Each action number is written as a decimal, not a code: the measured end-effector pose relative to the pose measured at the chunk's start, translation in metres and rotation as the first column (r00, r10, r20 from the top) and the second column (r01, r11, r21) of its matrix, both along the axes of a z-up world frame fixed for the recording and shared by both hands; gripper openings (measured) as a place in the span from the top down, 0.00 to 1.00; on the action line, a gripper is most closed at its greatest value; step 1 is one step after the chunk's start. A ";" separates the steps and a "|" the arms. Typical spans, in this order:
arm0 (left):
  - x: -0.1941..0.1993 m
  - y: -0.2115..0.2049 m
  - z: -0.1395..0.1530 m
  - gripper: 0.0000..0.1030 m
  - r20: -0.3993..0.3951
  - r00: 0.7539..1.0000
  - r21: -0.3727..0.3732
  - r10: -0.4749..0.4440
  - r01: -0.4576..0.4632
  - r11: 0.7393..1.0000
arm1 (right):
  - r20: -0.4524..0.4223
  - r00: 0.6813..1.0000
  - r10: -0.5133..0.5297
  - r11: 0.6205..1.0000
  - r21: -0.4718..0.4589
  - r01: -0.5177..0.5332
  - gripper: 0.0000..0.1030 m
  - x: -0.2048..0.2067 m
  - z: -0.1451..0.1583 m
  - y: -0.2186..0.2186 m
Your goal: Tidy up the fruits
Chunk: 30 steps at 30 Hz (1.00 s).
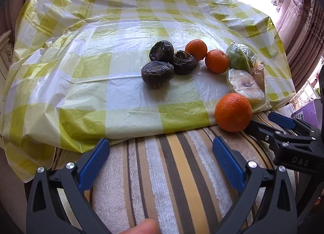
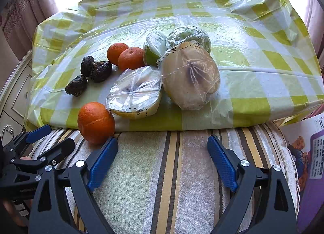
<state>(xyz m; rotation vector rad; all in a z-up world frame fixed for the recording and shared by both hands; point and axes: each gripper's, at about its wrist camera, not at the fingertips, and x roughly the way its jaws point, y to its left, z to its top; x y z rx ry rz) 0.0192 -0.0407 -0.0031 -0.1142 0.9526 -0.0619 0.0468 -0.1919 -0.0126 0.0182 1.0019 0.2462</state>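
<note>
Resting on a crinkled, glossy plastic cloth (image 1: 113,55) checked in yellow-green and white, the fruit lay in a loose cluster. Three dark, wrinkled, flattened fruits (image 1: 162,66) touched one another at the left; just beside them sat two small, smooth oranges (image 1: 206,55). Cut fruit halves (image 2: 162,74), pale-fleshed and green-skinned, were wrapped in clear, creased film to the right. A larger, dimpled orange (image 2: 96,122) sat at the cloth's near edge, against a nubby striped towel (image 2: 182,173) in brown, yellow and white. The left gripper (image 1: 161,148) and the right gripper (image 2: 162,147) hovered over that towel, their blue knurled pads spread wide with nothing between them, the right one's tip just beside the large orange.
</note>
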 end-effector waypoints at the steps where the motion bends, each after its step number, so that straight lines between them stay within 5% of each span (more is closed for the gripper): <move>1: 0.000 0.000 0.000 0.01 0.000 1.000 0.000 0.000 0.000 1.000 | 0.000 1.000 0.000 1.000 0.000 0.000 0.15 0.000 0.000 0.000; 30: -0.001 -0.001 -0.001 0.01 -0.007 1.000 0.003 0.021 -0.021 1.000 | -0.002 1.000 0.003 1.000 0.000 -0.003 0.15 0.001 0.001 0.000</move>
